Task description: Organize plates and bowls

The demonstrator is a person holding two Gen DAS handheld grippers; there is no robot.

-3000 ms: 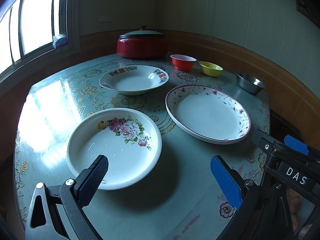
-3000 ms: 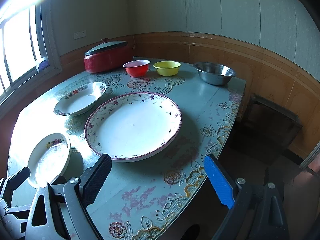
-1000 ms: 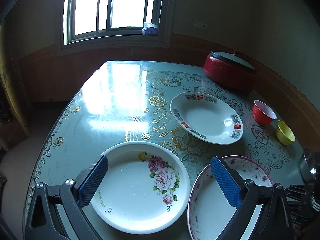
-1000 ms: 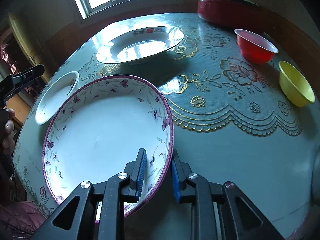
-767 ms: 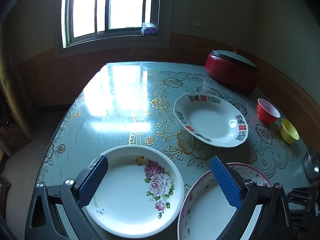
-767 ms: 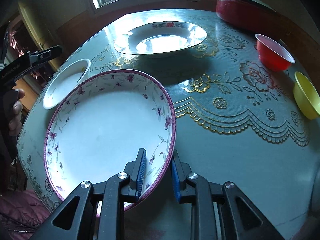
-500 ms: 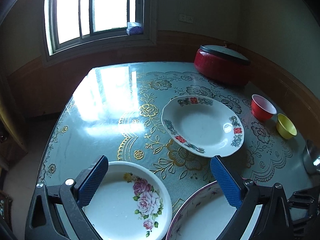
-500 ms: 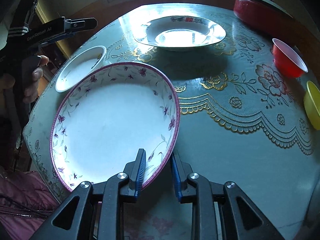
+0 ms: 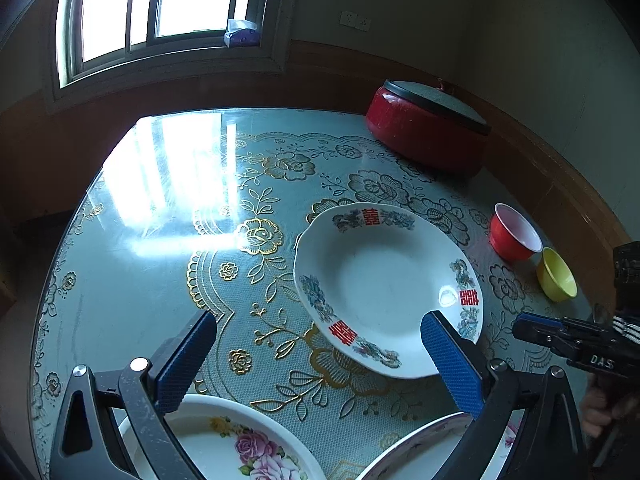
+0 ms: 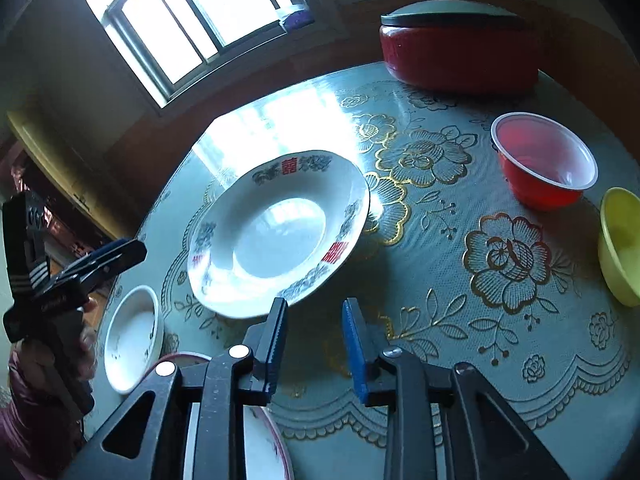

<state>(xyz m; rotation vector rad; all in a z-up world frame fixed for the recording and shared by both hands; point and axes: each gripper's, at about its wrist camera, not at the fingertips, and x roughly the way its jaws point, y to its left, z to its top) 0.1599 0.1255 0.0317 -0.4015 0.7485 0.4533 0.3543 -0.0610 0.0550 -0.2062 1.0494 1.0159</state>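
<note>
A white deep plate with red characters (image 9: 384, 288) (image 10: 280, 232) lies mid-table. A rose-patterned plate (image 9: 240, 444) (image 10: 134, 336) lies near the front edge under my left gripper (image 9: 316, 356), which is open and empty above the table. The large purple-rimmed plate (image 9: 424, 448) (image 10: 264, 440) lies at the front, partly hidden behind the fingers. My right gripper (image 10: 316, 344) is open and empty, just past that plate's rim, close to the character plate. A red bowl (image 10: 544, 160) (image 9: 514, 232) and a yellow bowl (image 10: 620, 244) (image 9: 556, 274) stand at the right.
A red lidded pot (image 9: 428, 132) (image 10: 456, 48) stands at the table's far side by the wood-panelled wall. The floral glass tabletop (image 9: 168, 208) reflects the window. Each gripper shows in the other's view: the right (image 9: 576, 340), the left (image 10: 80, 272).
My right gripper has let go of the purple-rimmed plate, opened, and moved forward toward the character plate. My left gripper has shifted forward, so the rose plate slid lower in view.
</note>
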